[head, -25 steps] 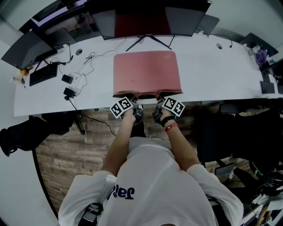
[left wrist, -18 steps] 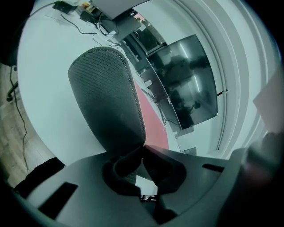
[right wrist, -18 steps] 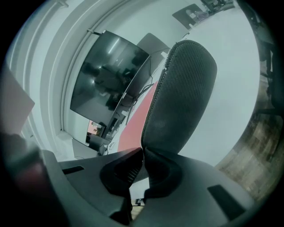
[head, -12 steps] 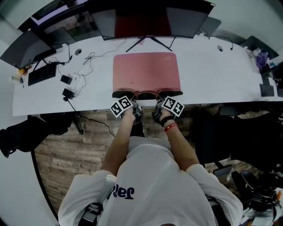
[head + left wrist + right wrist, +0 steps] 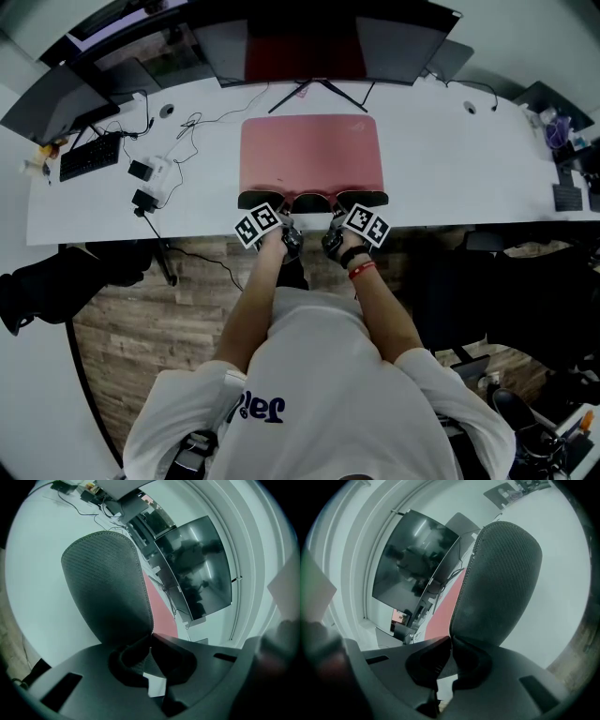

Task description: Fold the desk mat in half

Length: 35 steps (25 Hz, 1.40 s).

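Near edge of the pink desk mat (image 5: pixel 311 155) had been curled up a bit further off the white counter (image 5: pixel 450 159) than a second earlier, so more of its dark underside was shown, bulging in three lobes. The left gripper (image 5: pixel 151 637) was clamped tight on that lifted edge, left of centre. The right gripper (image 5: pixel 451 639) was pinched on it right of centre, with nothing but mat between the pads. The rest of the mat was laid flat, pink side up, in front of the monitor (image 5: pixel 309 42). A keyboard (image 5: pixel 89 157) was parked well off to the left.
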{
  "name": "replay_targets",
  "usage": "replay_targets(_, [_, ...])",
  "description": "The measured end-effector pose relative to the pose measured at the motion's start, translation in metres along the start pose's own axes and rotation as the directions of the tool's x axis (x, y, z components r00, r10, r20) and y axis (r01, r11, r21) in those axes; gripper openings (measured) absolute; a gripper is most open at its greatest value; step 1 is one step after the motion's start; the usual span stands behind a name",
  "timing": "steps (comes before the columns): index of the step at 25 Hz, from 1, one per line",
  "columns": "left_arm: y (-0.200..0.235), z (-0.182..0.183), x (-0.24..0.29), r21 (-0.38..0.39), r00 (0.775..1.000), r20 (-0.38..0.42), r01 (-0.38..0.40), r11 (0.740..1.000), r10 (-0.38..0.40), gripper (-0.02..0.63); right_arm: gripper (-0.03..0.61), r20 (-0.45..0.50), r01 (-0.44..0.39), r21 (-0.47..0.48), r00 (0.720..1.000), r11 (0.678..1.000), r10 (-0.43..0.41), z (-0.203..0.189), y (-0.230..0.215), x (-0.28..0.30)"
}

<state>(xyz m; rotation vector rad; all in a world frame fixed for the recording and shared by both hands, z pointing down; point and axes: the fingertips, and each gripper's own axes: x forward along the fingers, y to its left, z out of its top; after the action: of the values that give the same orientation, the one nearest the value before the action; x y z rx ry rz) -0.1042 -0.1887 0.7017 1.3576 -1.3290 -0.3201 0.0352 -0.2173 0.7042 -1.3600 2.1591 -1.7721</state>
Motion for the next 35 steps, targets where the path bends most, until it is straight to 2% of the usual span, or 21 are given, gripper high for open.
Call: replay_targets(35, [-0.006,0.041,0.044,-0.050,0.999,-0.019,-0.042,0.998,0.041,0.032,0.031,-0.027,0.040,0.035,0.999,0.999,-0.039,0.040,0.007,0.047])
